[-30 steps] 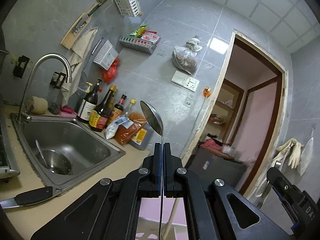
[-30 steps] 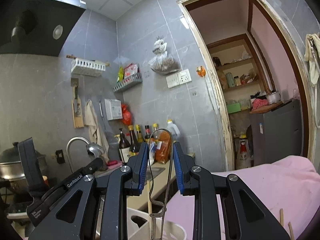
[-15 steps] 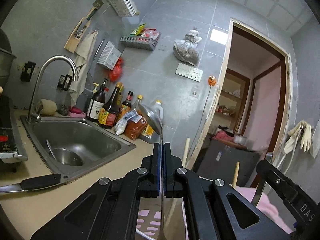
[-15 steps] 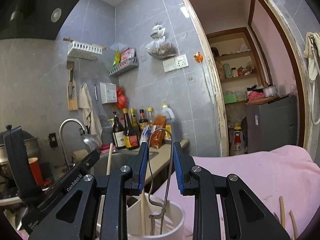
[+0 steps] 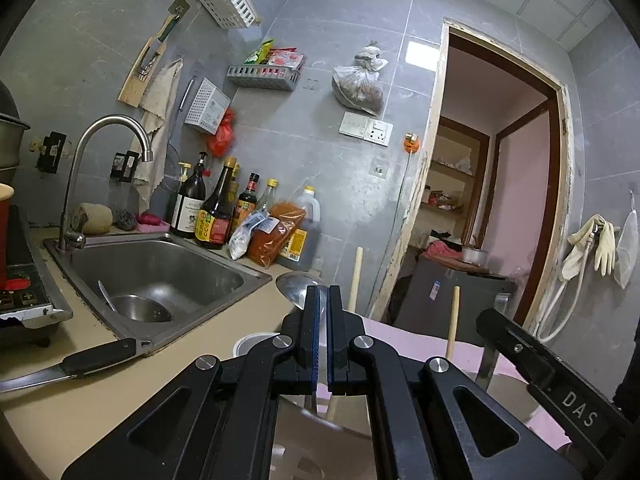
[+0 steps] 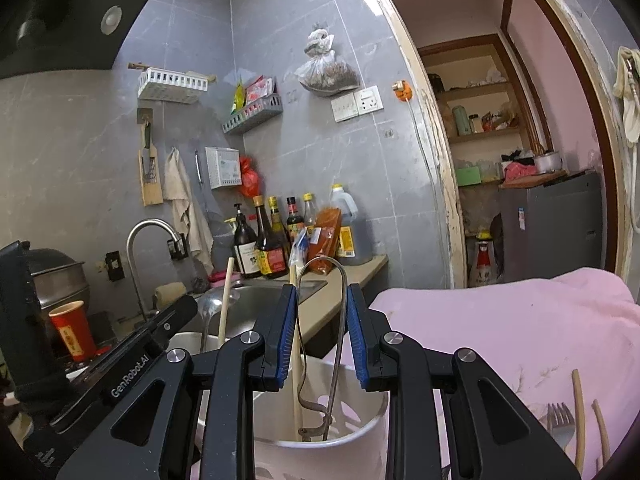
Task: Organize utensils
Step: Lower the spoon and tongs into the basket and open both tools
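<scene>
My left gripper (image 5: 323,292) is shut on a metal spoon (image 5: 297,287), bowl up, its handle reaching down into a utensil holder whose rim (image 5: 250,340) shows just below. Two wooden chopsticks (image 5: 355,276) stand up beside it. In the right wrist view my right gripper (image 6: 321,300) has its jaws apart around a bent wire utensil (image 6: 340,320) that stands in the white holder (image 6: 360,432) with a chopstick (image 6: 295,360). Contact with the pads is unclear. A fork (image 6: 558,424) and more chopsticks (image 6: 578,412) lie on the pink cloth (image 6: 520,320).
The steel sink (image 5: 160,272) holds a bowl and spoon. A black-handled knife (image 5: 80,360) lies on the counter edge. Sauce bottles (image 5: 216,216) line the wall. A red cup (image 6: 74,332) and a pot (image 6: 60,280) stand left. A doorway (image 5: 500,200) opens at right.
Both grippers have dropped lower toward the holders. The spoon sits deeper, with only its bowl above my left fingers. The wire utensil has sunk further into the white holder.
</scene>
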The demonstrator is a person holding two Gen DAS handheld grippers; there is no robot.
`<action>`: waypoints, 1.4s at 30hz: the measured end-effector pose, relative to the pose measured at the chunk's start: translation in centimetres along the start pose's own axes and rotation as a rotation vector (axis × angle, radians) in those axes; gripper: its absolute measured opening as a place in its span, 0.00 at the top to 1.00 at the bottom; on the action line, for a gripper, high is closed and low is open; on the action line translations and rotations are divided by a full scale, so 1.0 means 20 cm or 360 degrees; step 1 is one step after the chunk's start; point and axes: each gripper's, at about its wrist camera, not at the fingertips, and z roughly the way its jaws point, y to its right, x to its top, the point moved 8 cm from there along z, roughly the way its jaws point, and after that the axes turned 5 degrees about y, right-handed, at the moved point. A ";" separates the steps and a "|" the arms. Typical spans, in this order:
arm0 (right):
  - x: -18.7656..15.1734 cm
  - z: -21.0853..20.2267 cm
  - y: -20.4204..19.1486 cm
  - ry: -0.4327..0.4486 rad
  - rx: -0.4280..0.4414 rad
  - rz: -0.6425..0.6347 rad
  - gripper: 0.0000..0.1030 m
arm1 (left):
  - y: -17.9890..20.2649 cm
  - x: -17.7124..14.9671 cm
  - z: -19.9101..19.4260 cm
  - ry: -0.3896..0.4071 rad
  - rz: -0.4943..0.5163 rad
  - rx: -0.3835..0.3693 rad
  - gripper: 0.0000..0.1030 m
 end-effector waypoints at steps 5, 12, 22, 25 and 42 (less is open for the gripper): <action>-0.02 0.00 -0.01 -0.0025 0.0010 0.0007 0.78 | 0.01 -0.01 -0.02 -0.0019 0.0003 -0.0011 1.00; -0.03 0.00 0.01 -0.0049 0.0021 0.0041 0.78 | 0.00 -0.01 -0.05 -0.0058 -0.0049 -0.0061 1.00; -0.03 -0.01 0.01 -0.0041 0.0027 0.0045 0.77 | 0.00 -0.01 -0.08 -0.0067 -0.0077 -0.0088 1.00; -0.03 -0.02 0.02 -0.0032 0.0029 0.0048 0.77 | 0.00 0.00 -0.09 -0.0052 -0.0073 -0.0094 1.00; 0.10 -0.20 0.09 0.0134 -0.0109 0.0001 0.51 | 0.05 0.07 -0.16 0.0033 -0.0022 -0.0103 0.80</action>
